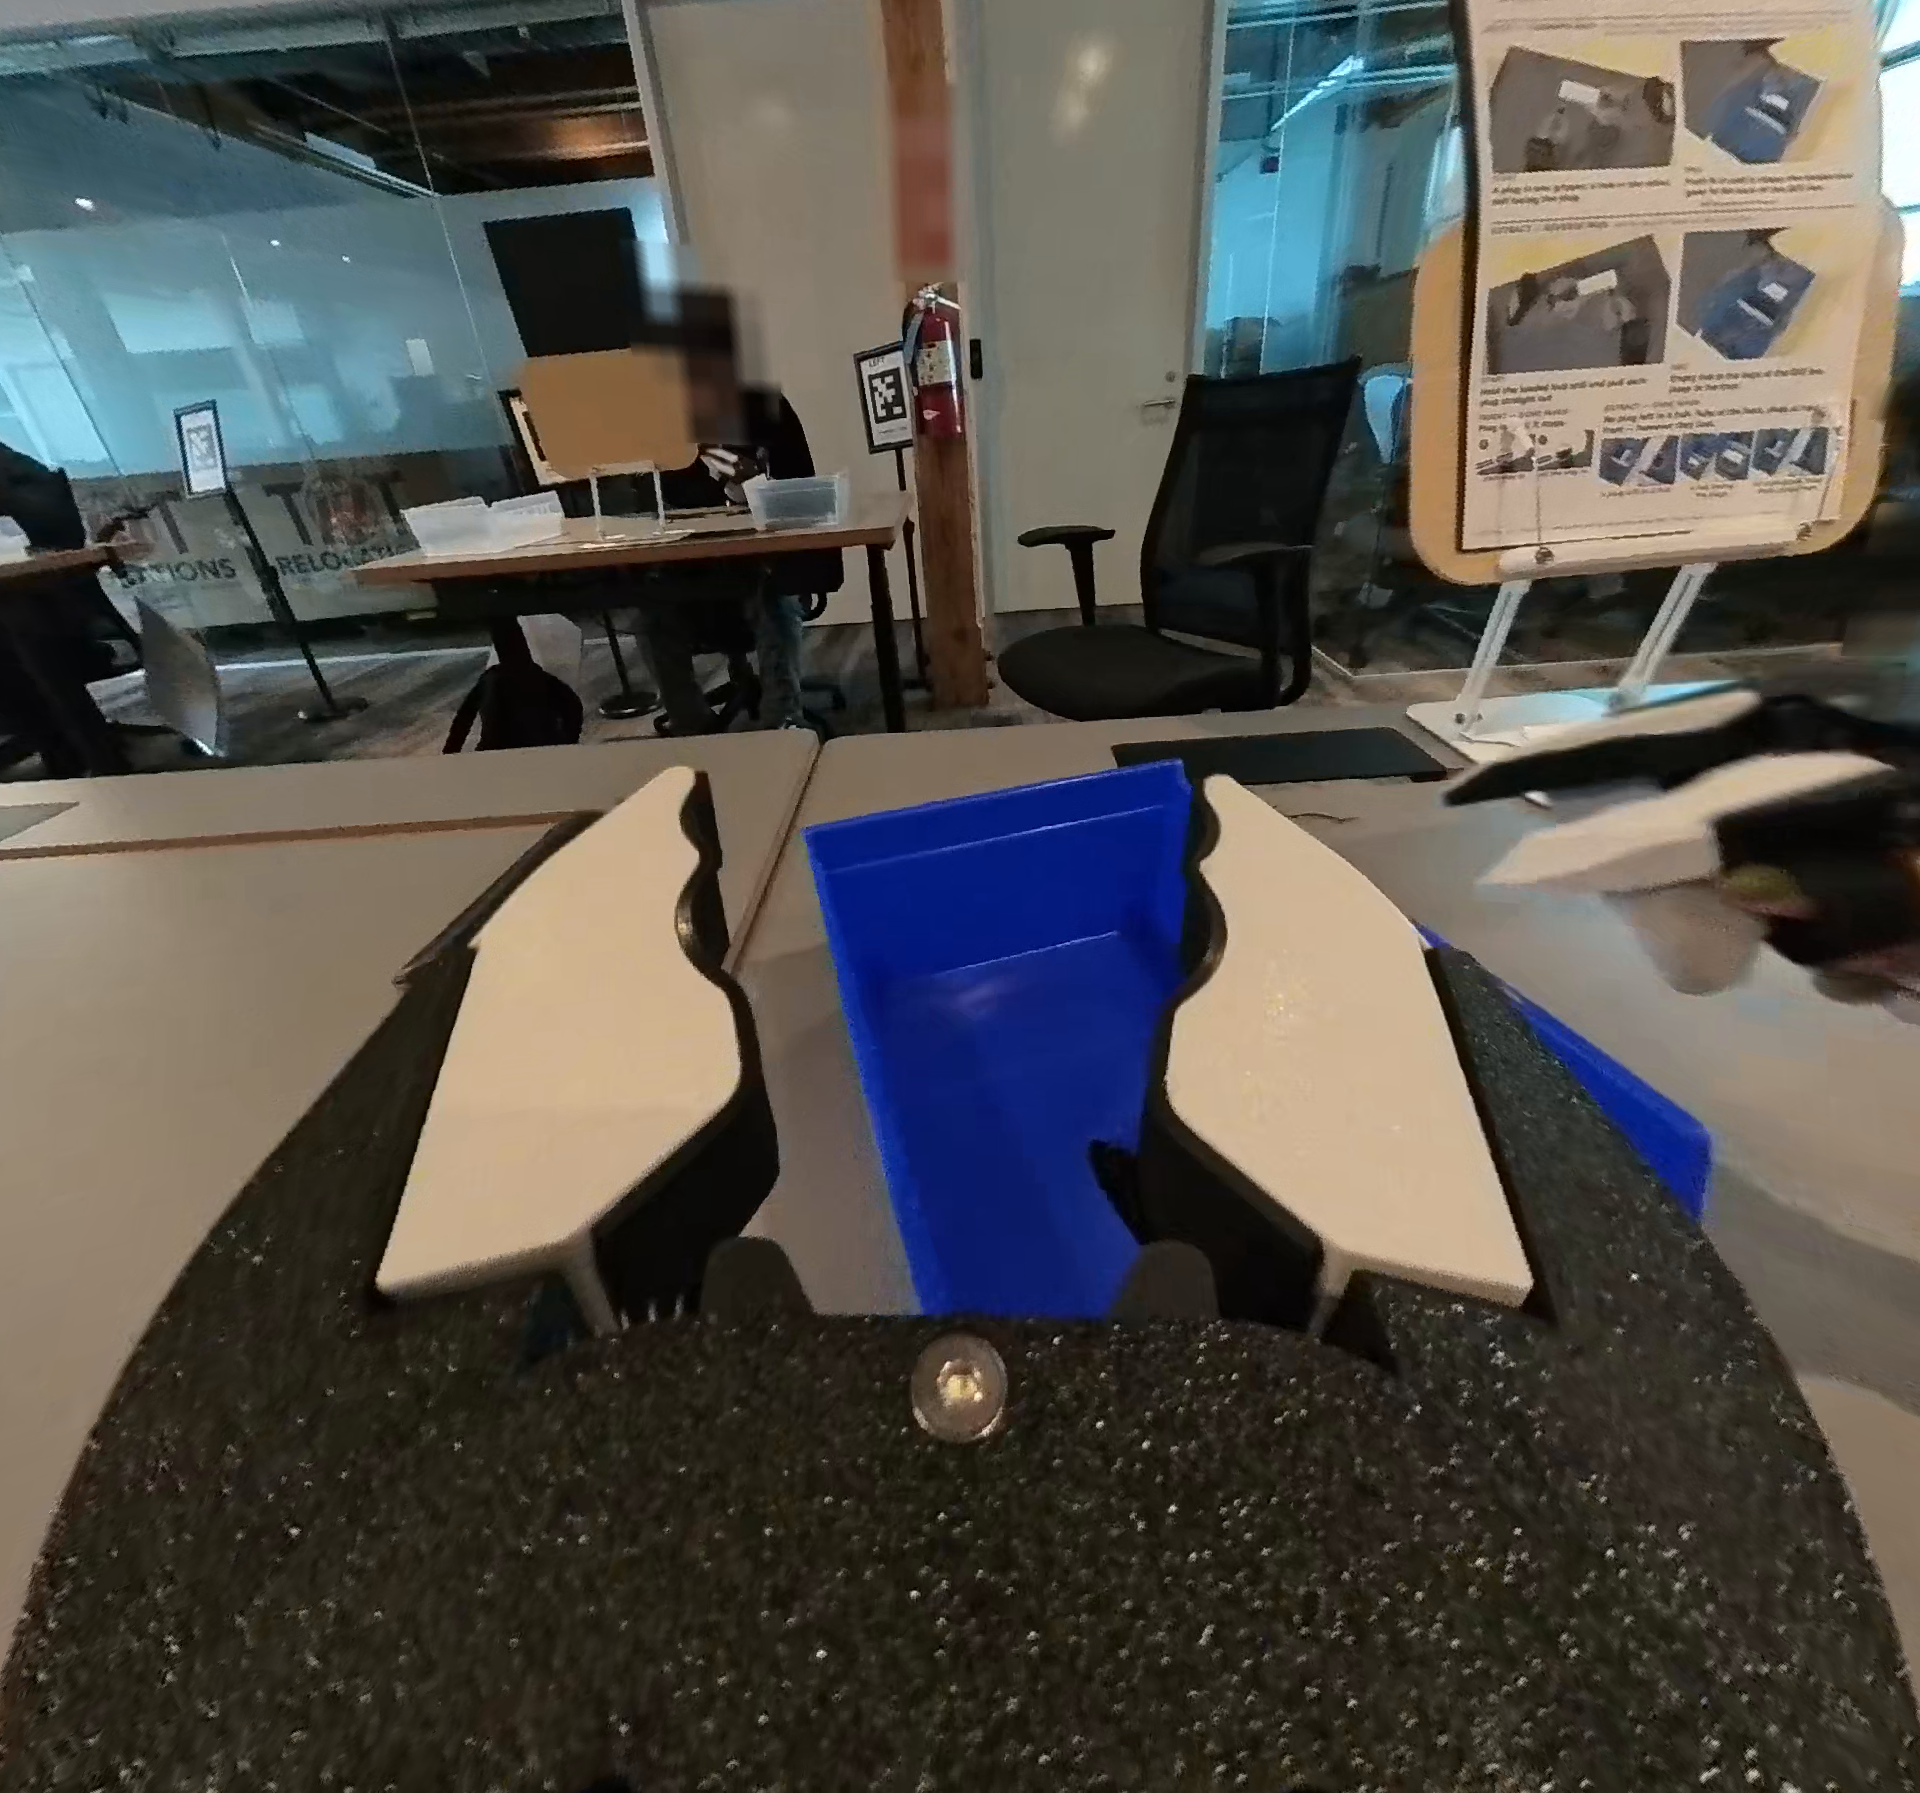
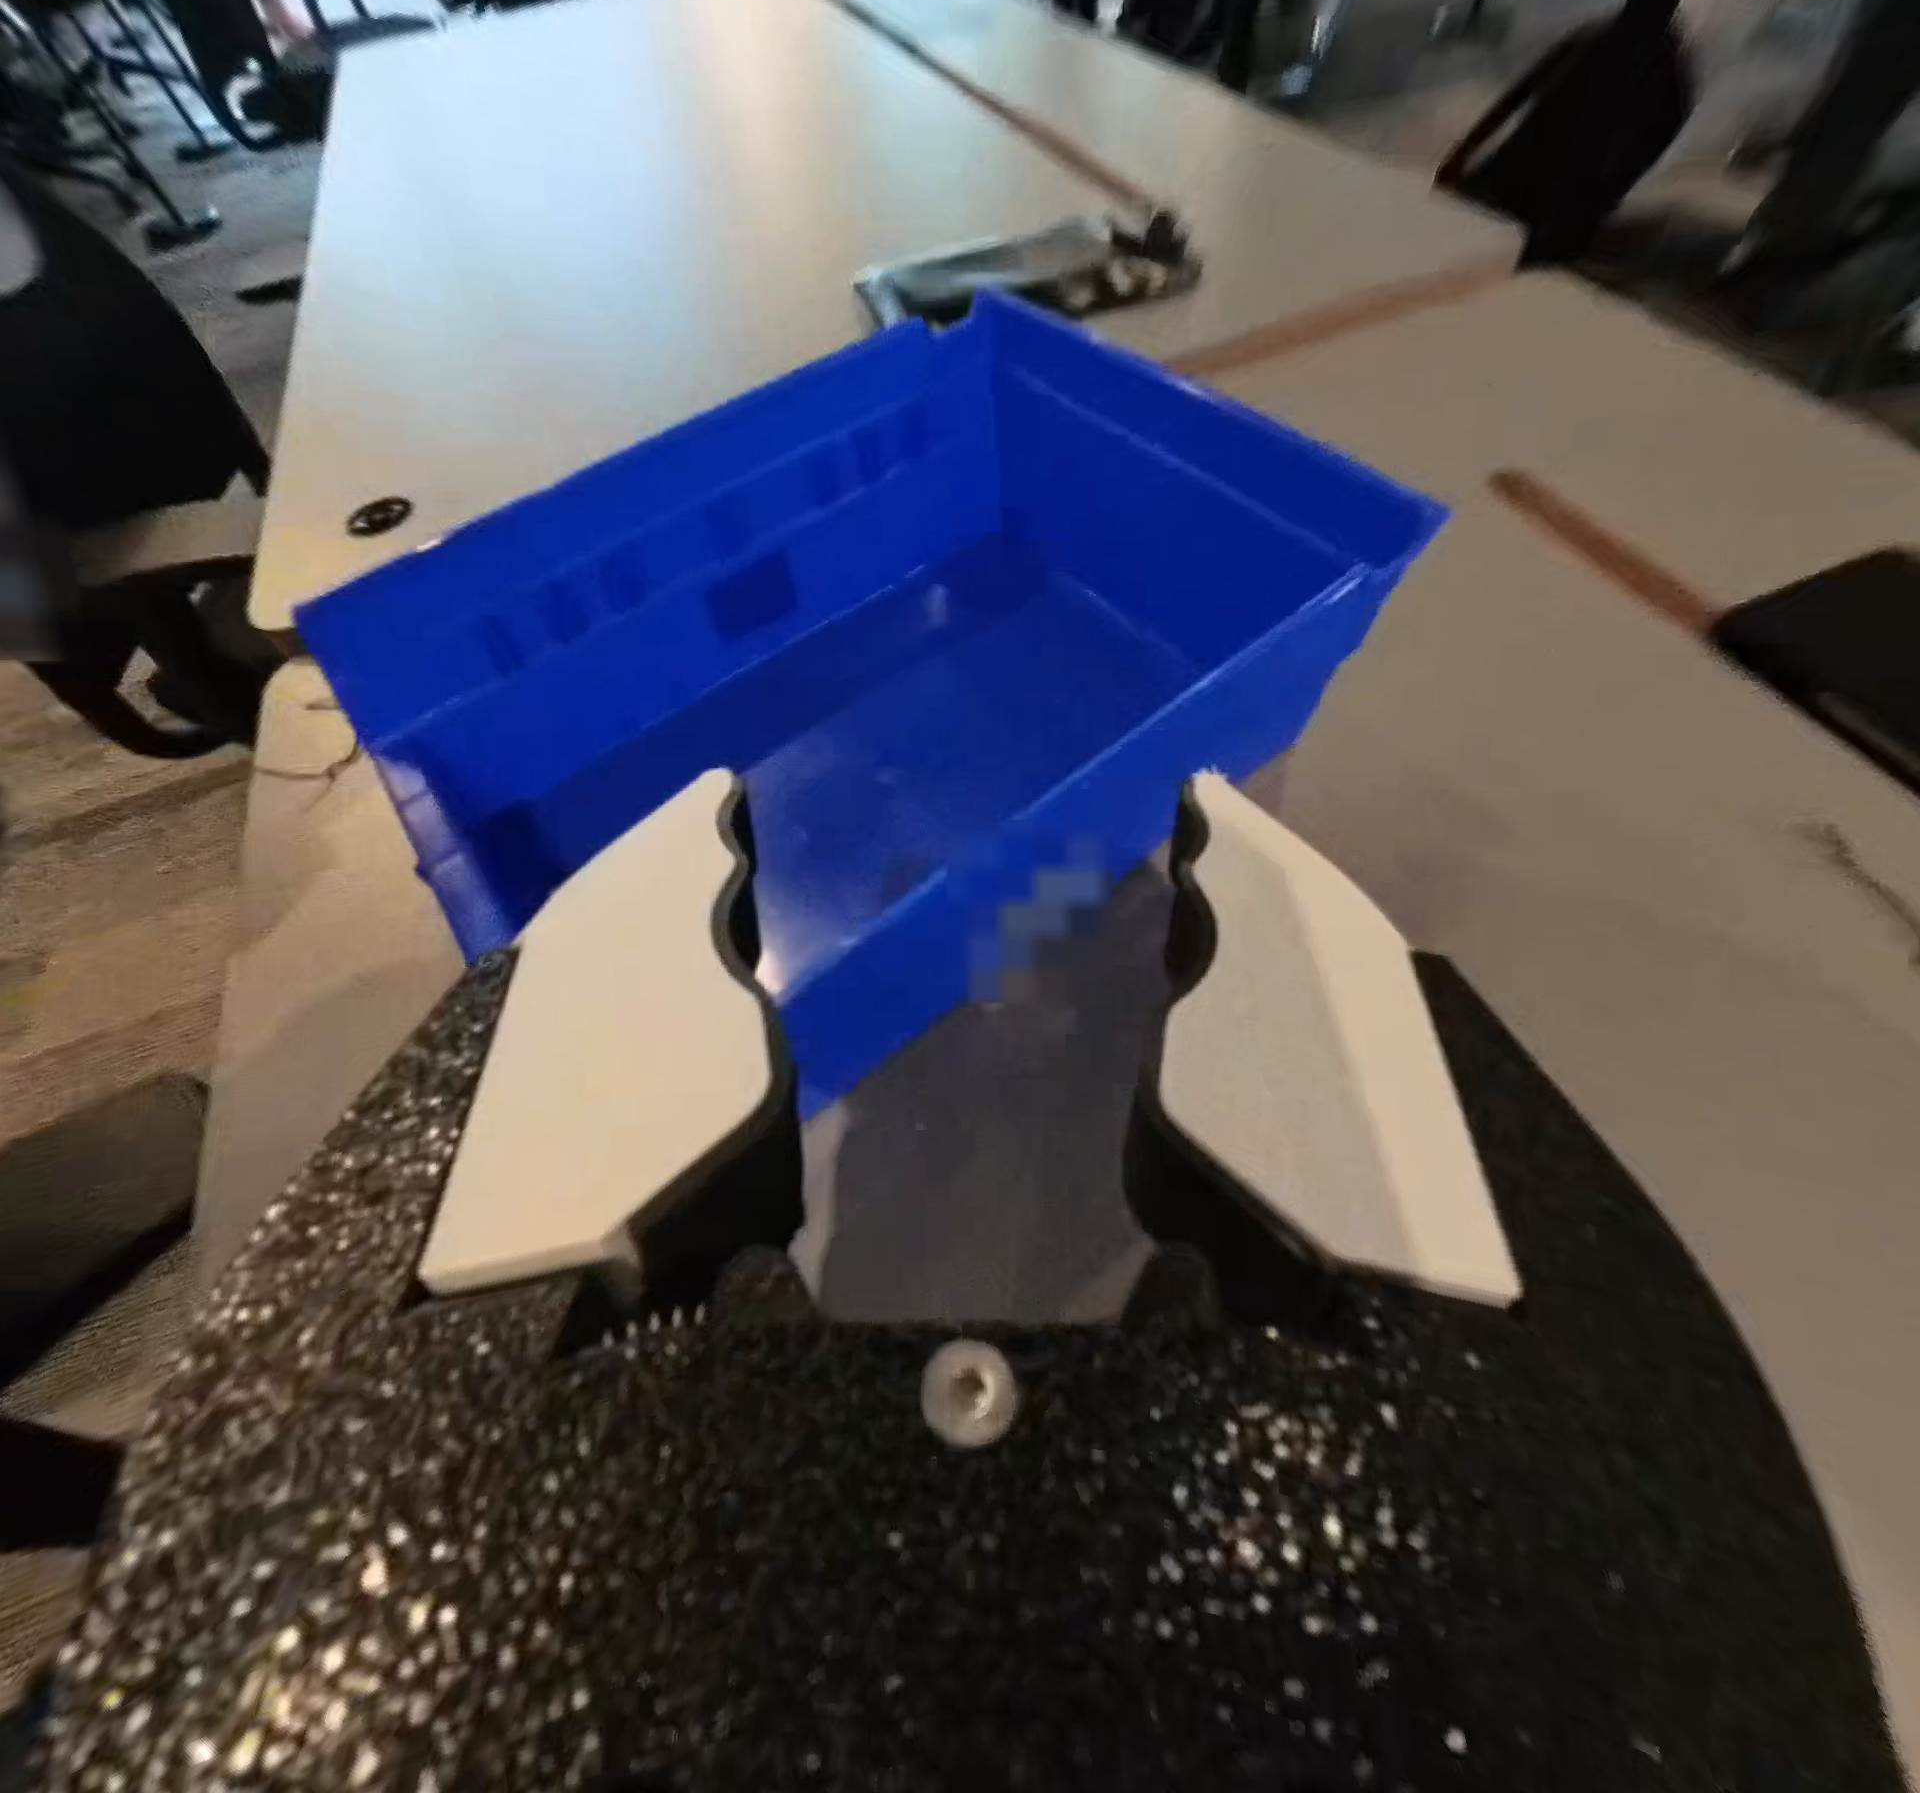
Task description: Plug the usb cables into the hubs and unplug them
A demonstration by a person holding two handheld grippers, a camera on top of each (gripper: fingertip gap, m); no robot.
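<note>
A blue plastic bin (image 2: 644, 580) stands on the grey table (image 2: 623, 185), and its inside looks empty. My right gripper (image 2: 961, 787) is open, with its tips over the bin's near wall. My left gripper (image 1: 951, 808) is open, low over the table, with the bin (image 1: 997, 1016) between its fingers and against the right one. A small dark shape (image 1: 1112, 1172) shows by that finger; I cannot tell what it is. The right gripper (image 1: 1475, 839) shows blurred at the right of the left wrist view. A silvery and black device (image 2: 1029, 257) lies just behind the bin. No USB cable shows in either view.
A flat black pad (image 1: 1278, 756) lies at the table's far edge. An instruction board on a white stand (image 1: 1652, 216) rises at the back right. Beyond the table are an office chair (image 1: 1174, 580) and a person at a desk (image 1: 727, 476). A seam (image 1: 779, 870) runs between the tabletops.
</note>
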